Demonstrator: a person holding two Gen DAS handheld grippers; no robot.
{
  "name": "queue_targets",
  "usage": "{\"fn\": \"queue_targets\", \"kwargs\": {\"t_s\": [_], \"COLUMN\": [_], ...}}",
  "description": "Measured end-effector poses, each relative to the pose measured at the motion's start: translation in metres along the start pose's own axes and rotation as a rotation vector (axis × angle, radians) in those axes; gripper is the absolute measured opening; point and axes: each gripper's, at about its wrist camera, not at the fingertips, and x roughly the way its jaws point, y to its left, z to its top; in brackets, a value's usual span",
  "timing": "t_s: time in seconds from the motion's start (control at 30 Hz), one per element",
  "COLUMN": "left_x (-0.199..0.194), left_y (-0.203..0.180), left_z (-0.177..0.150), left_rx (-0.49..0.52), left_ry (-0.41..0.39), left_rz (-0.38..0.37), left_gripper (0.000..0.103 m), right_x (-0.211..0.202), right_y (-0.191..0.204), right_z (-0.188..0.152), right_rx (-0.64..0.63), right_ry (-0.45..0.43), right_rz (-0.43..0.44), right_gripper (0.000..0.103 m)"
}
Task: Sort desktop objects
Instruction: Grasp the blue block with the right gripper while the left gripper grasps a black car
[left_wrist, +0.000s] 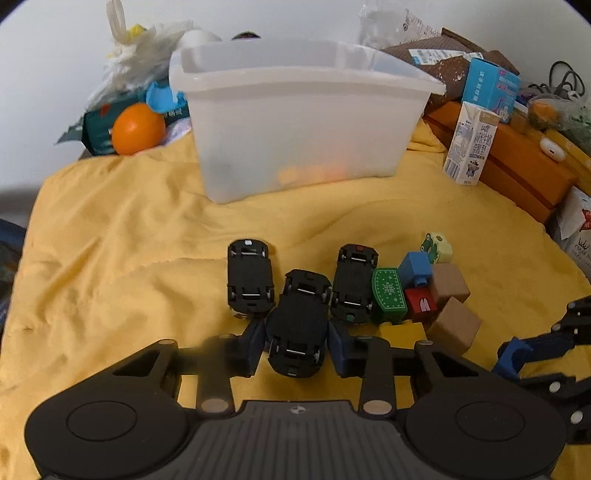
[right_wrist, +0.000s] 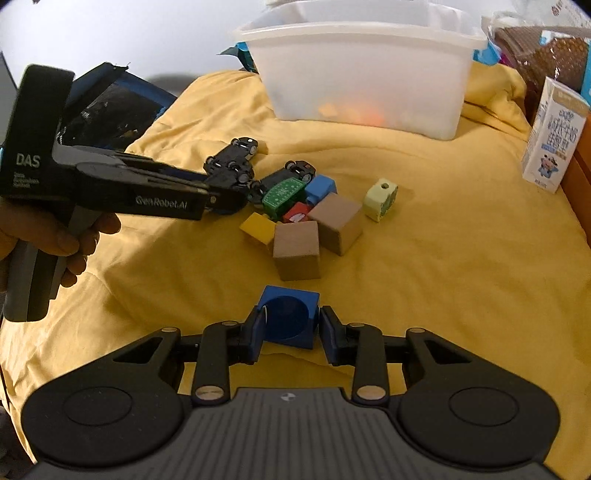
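Three black toy cars lie upside down on the yellow cloth. My left gripper (left_wrist: 296, 345) has its fingers on both sides of the nearest car (left_wrist: 297, 326), closed against it. The other two cars (left_wrist: 250, 277) (left_wrist: 354, 282) lie just beyond. Beside them is a pile of blocks: green (left_wrist: 388, 295), blue (left_wrist: 415, 268), red (left_wrist: 421, 303), yellow (left_wrist: 402, 332) and two brown cubes (left_wrist: 455, 325). My right gripper (right_wrist: 289, 334) holds a blue block (right_wrist: 289, 320) with a round hollow between its fingers. A translucent white bin (left_wrist: 295, 118) stands at the back.
A frog-printed pale block (right_wrist: 380, 198) lies apart from the pile. A milk carton (left_wrist: 471, 144) and orange boxes (left_wrist: 517, 162) stand at the right. An orange (left_wrist: 137, 128) and bags lie behind the bin at the left. The bin holds orange things.
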Motion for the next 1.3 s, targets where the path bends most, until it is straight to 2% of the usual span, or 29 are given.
{"fn": "queue_targets", "kwargs": {"t_s": [0.33,0.43,0.5,0.57,0.7,0.87,1.03,1.17,1.3], "left_x": [-0.044,-0.036,-0.031,-0.035,-0.042,-0.032,-0.021,-0.018,-0.018], "left_y": [0.014,0.016,0.012,0.010,0.017,0.009,-0.001,-0.012,-0.020], "left_z": [-0.005,-0.016,-0.027,-0.031,-0.026,-0.018,-0.012,-0.008,-0.013], "left_rx": [-0.067,-0.104,-0.073,-0.071,-0.122,-0.057,0.004,0.023,0.066], "left_ry": [-0.061,0.045,0.083,0.052,-0.003,-0.003,0.019,0.025,0.036], "left_rz": [-0.026,-0.067,-0.052,-0.016,-0.001,-0.011,-0.007,-0.032,0.008], "left_gripper": [0.040,0.040,0.042,0.042,0.044,0.049,0.049,0.052,0.053], "right_x": [-0.023,-0.027,-0.026,-0.024,-0.025,-0.026,-0.030,-0.033,-0.035], "right_y": [-0.004,-0.007,-0.008,-0.007,-0.003,-0.002,0.000,-0.002,-0.003], "right_z": [0.008,0.012,0.013,0.011,0.006,-0.001,-0.003,-0.007,-0.012], "right_rx": [0.008,0.016,0.020,0.022,0.018,0.018,0.019,0.029,0.036], "right_ry": [-0.077,-0.088,-0.083,-0.076,-0.068,-0.058,-0.055,-0.054,-0.049], "right_rz": [0.016,0.013,0.012,0.014,0.025,0.028,0.021,0.015,0.014], "right_gripper": [0.035,0.035,0.035,0.035,0.035,0.035,0.035,0.035,0.035]}}
